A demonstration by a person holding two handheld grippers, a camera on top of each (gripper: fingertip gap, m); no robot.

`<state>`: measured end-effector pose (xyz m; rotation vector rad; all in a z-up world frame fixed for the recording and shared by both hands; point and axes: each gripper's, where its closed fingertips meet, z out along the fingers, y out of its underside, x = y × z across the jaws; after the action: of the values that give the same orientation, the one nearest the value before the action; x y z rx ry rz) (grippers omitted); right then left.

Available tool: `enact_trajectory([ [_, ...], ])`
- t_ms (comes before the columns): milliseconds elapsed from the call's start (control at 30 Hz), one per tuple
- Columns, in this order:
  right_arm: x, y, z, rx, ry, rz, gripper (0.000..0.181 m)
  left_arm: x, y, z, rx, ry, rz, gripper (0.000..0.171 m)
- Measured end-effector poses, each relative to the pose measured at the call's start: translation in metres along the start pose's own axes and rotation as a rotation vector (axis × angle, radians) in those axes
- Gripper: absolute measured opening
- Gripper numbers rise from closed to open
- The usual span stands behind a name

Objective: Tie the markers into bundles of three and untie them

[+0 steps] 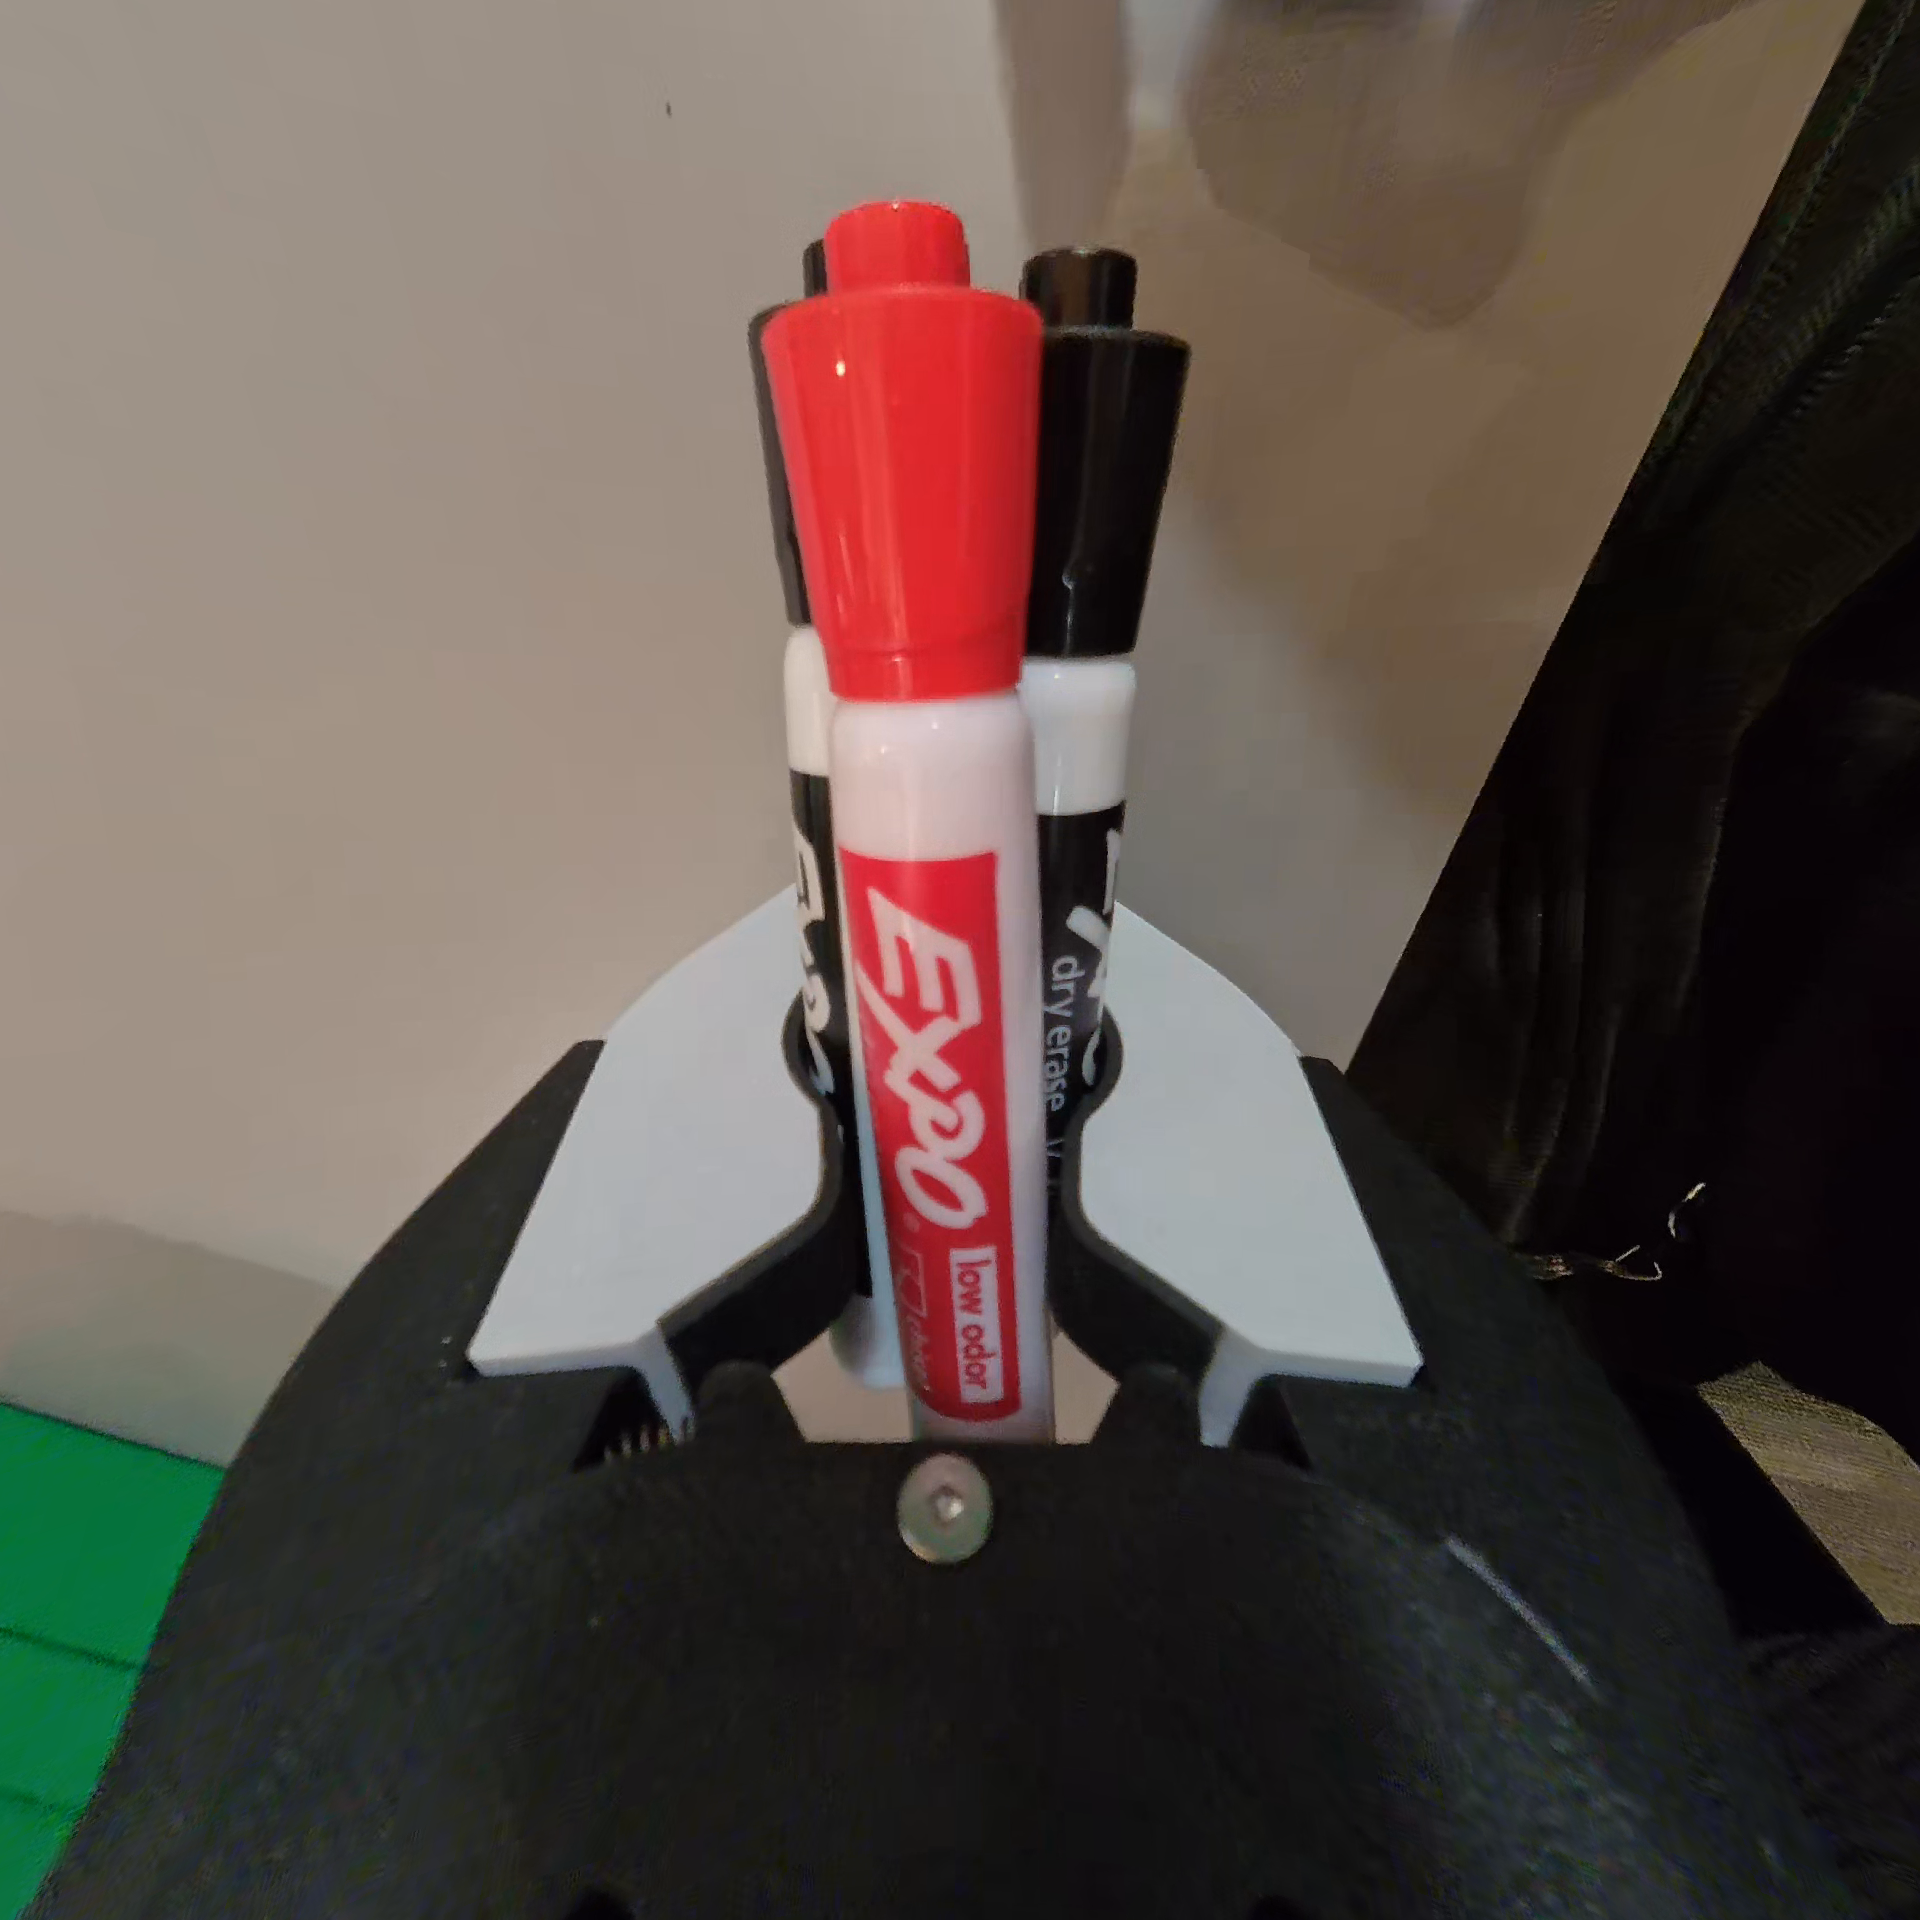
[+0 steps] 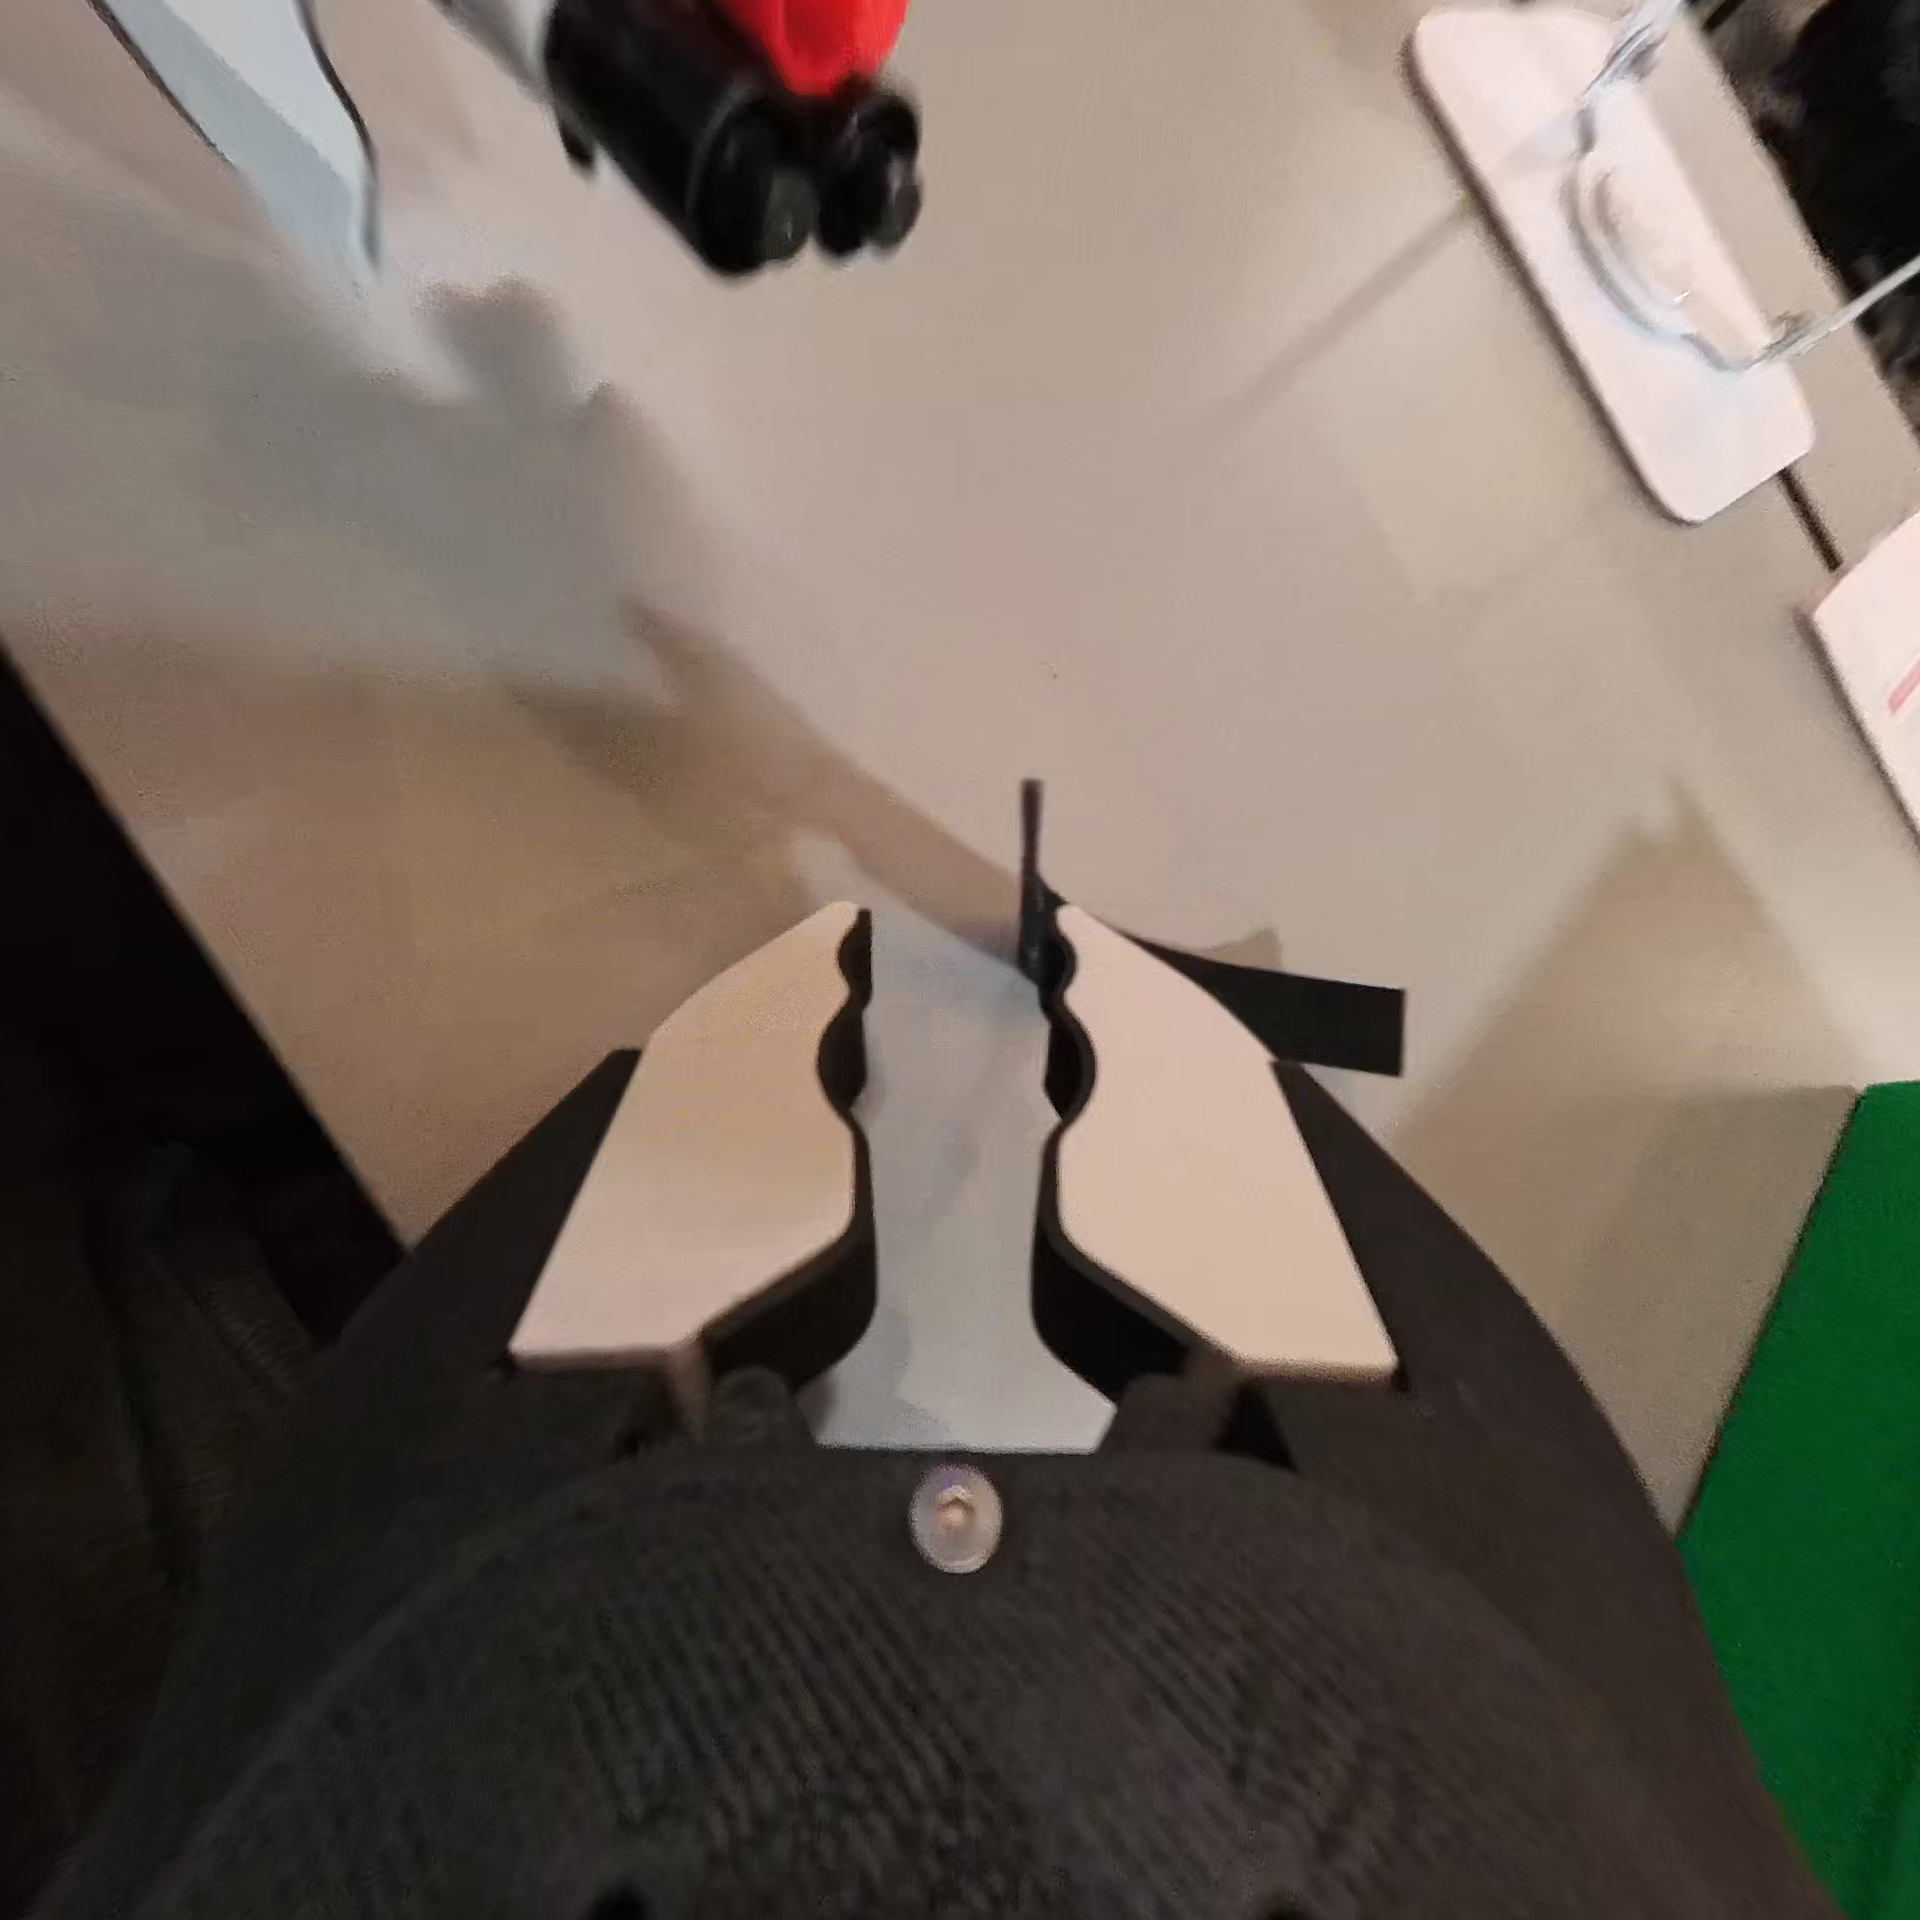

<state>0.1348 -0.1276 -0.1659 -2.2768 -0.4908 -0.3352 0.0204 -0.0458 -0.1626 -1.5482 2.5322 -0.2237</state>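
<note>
In the left wrist view my left gripper (image 1: 951, 935) is shut on three markers held side by side along its fingers, caps pointing away. They are a red-capped marker (image 1: 914, 727) in front and two black-capped markers (image 1: 1101, 499) behind it. The same bundle (image 2: 769, 156) shows blurred at the top of the right wrist view, above the table (image 2: 1143, 520). My right gripper (image 2: 956, 935) is open, with its jaws a small gap apart and nothing between them. A black strap (image 2: 1299, 1013) lies against its right fingertip; one end sticks up and the other runs off to the right.
A glass mug (image 2: 1621, 239) stands on a white pad (image 2: 1714, 447) at the table's far right. A white paper (image 2: 1881, 675) and a green surface (image 2: 1818, 1455) are on the right. Black fabric (image 1: 1662, 831) hangs at the right of the left wrist view. The table's edge runs along the left. Across from one pair of fingers to the other is roughly 15 centimetres.
</note>
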Motion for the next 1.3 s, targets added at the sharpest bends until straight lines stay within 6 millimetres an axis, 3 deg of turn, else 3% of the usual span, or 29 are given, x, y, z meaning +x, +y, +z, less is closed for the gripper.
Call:
enact_trajectory([
  [100, 0.011, 0.000, 0.007, -0.027, 0.108, -0.105, 0.003, 0.001, -0.002, -0.003, 0.004, -0.008, 0.010, 0.043],
  [167, 0.018, -0.021, -0.008, 0.093, 0.137, -0.063, 0.003, 0.001, -0.001, -0.004, 0.006, -0.012, 0.011, 0.043],
  [300, 0.024, -0.058, -0.052, 0.388, -0.023, 0.183, 0.002, -0.002, 0.001, -0.008, 0.017, -0.017, 0.001, 0.043],
  [467, 0.050, -0.047, -0.091, 0.446, -0.258, 0.334, 0.002, -0.004, 0.003, -0.011, 0.022, -0.023, -0.012, 0.043],
  [567, 0.047, -0.047, -0.103, 0.355, -0.401, 0.251, 0.002, -0.006, 0.004, -0.011, 0.019, -0.023, -0.018, 0.043],
  [667, 0.030, -0.040, -0.090, 0.114, -0.380, -0.050, 0.002, -0.005, 0.005, -0.009, 0.013, -0.018, -0.024, 0.043],
  [767, 0.007, -0.027, -0.065, -0.163, -0.392, -0.318, 0.002, -0.005, 0.006, -0.007, 0.000, -0.017, -0.026, 0.043],
  [933, -0.024, -0.007, -0.021, -0.379, -0.419, -0.556, 0.003, -0.004, 0.008, -0.004, -0.003, -0.009, -0.027, 0.043],
  [1033, -0.027, 0.001, -0.009, -0.389, -0.403, -0.570, 0.013, -0.005, 0.009, -0.003, -0.001, -0.003, -0.033, 0.043],
  [1133, -0.025, -0.009, -0.010, -0.287, -0.399, -0.493, 0.032, -0.007, 0.012, -0.001, -0.005, 0.002, -0.041, 0.043],
  [1300, 0.008, -0.028, -0.026, -0.091, -0.275, -0.335, 0.037, -0.007, 0.015, 0.000, -0.013, 0.004, -0.047, 0.043],
])
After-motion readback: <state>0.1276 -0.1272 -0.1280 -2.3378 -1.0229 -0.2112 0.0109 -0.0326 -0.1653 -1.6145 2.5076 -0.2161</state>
